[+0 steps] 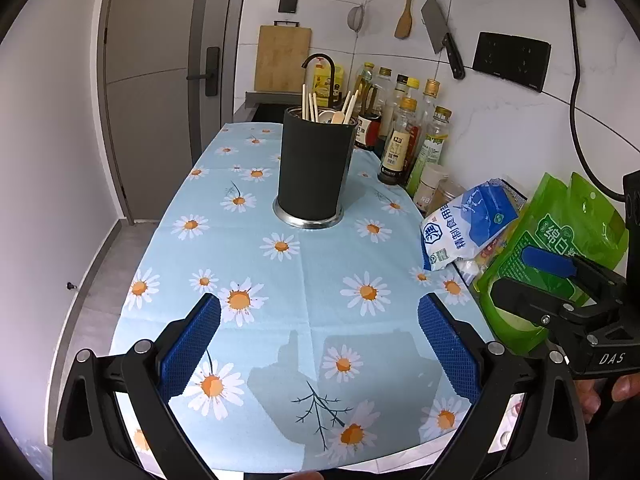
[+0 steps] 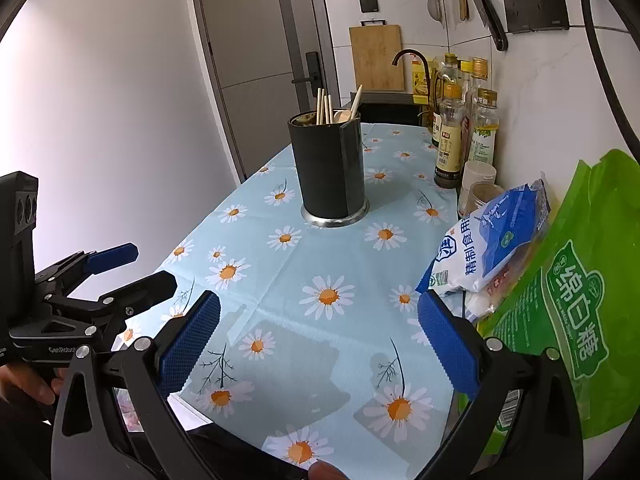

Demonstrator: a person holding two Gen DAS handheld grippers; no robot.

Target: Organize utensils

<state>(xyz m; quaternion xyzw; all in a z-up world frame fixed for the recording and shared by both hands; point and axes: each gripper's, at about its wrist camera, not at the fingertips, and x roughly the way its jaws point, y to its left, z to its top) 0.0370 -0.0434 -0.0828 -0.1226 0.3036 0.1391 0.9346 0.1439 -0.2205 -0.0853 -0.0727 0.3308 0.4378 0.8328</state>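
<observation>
A black utensil holder [image 1: 314, 168] on a silver base stands upright on the daisy tablecloth [image 1: 280, 280]; it also shows in the right wrist view [image 2: 332, 172]. Wooden chopsticks [image 1: 310, 102] and a wooden spoon [image 1: 339, 117] stick out of its top. My left gripper [image 1: 319, 344] is open and empty above the near end of the cloth. My right gripper [image 2: 319, 344] is open and empty, to the right of the left one. Each gripper shows in the other's view, the right gripper [image 1: 532, 276] and the left gripper [image 2: 132, 268].
Oil and sauce bottles [image 1: 404, 136] line the right wall. A blue-white salt bag [image 1: 468, 224] and a green sugar bag [image 1: 560, 256] lie at right. A cleaver [image 1: 440, 32], wooden spatula [image 1: 406, 8] and strainer hang above. A sink faucet [image 1: 320, 64] and cutting board [image 1: 282, 58] are behind.
</observation>
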